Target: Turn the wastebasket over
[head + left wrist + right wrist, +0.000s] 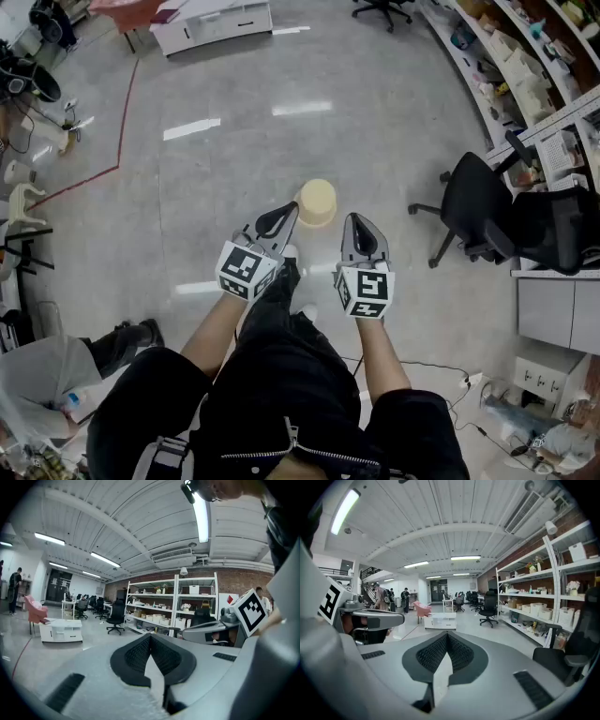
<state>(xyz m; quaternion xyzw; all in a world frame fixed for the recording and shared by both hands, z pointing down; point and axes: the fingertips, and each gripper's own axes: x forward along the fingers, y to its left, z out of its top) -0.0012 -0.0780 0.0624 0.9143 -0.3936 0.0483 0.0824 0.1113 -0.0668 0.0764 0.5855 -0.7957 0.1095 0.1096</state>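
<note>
A pale yellow wastebasket (317, 202) stands on the grey floor, seen from above in the head view, just beyond and between both grippers. My left gripper (285, 211) is raised in front of me, shut with nothing between its jaws. My right gripper (358, 221) is raised beside it, also shut and empty. Both hang well above the basket and touch nothing. In the left gripper view the left gripper (150, 638) points out across the room, and the wastebasket is not in sight. The right gripper (447, 637) in its own view likewise faces the room, with no basket visible.
A black office chair (478, 208) stands to the right near a desk (553, 281) and shelving (525, 66). A white low cabinet (211, 23) sits far back. Cables and a power strip (469, 380) lie on the floor at the lower right. Another person's legs (117, 342) are at the lower left.
</note>
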